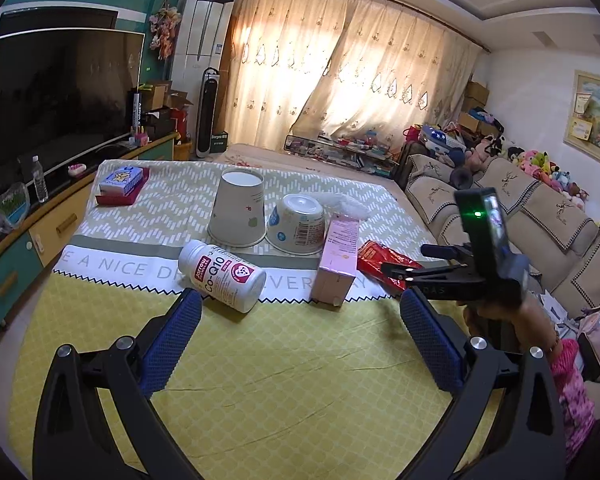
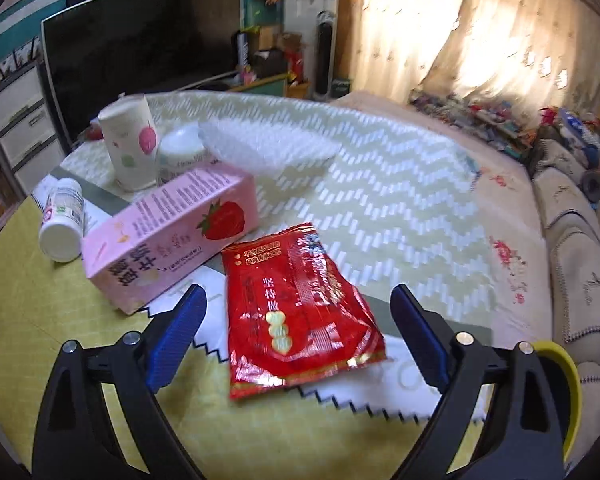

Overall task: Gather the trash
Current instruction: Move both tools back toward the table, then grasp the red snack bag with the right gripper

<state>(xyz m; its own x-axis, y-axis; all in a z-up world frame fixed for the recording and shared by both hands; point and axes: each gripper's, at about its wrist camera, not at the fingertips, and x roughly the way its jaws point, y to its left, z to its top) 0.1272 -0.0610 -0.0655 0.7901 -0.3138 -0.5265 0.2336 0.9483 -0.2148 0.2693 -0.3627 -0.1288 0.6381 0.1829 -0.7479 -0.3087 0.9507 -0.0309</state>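
Both pairs of blue-padded fingers stand wide apart and hold nothing. Seen from its own camera, the left gripper [image 1: 300, 308] hovers over the yellow part of the tablecloth [image 1: 280, 360], with its left finger [image 1: 180, 328] just short of a white pill bottle [image 1: 222, 275] that lies on its side at 11 o'clock. The right gripper [image 2: 300, 308] frames a crinkled red snack packet [image 2: 296, 312], which lies flat on the cloth between the spread fingers without touching either pad.

Beyond the left gripper, at 1 o'clock, a pink carton [image 1: 338, 262] lies on the cloth, and the same red packet shows just to its right, partly behind the right gripper's black body [image 1: 472, 276], which a hand grips from below. In the right camera the carton, printed with a strawberry, sits at 10 o'clock, touching or almost touching the packet's top corner; which one I cannot tell.

Farther back, at 12 o'clock in the left view, a paper cup [image 1: 238, 214] stands upside down, with an upturned white tub [image 1: 298, 222] touching it on the right and a crumpled clear plastic bag [image 1: 346, 204] behind that. A small blue-and-white box [image 1: 122, 180] rests on a red one at the far left corner of the table.

Past the table are a dark television [image 1: 56, 100] at 10 o'clock, sunlit curtains [image 1: 340, 72] at 12, and a sofa [image 1: 540, 208] piled with soft toys at 2 o'clock.
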